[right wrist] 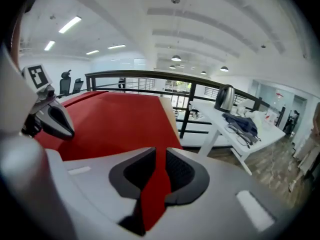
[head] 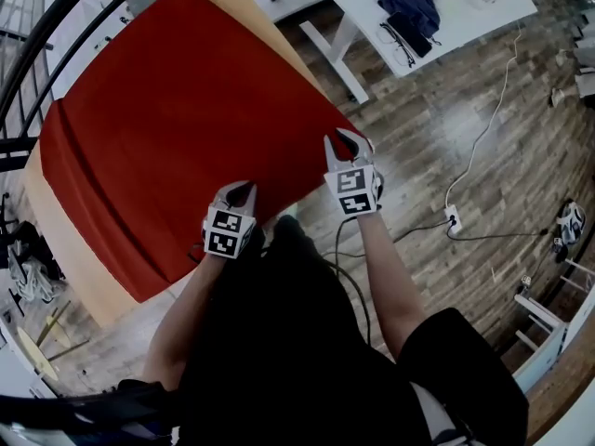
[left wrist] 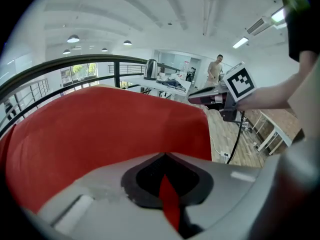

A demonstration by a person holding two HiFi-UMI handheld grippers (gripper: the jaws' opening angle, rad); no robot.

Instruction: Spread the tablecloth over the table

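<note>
A red tablecloth lies over most of a wooden table, whose bare top shows along the left edge. My left gripper is at the cloth's near edge and shut on a thin fold of the tablecloth. My right gripper is at the cloth's near right corner. In the right gripper view its jaws stand slightly apart, with a wider band of the tablecloth hanging between them. Each gripper view also shows the other gripper: the right gripper and the left gripper.
A black railing curves behind the table. At the upper right stands a white table with dark clothes on it. A cable and socket lie on the wood floor to my right. A person stands far off.
</note>
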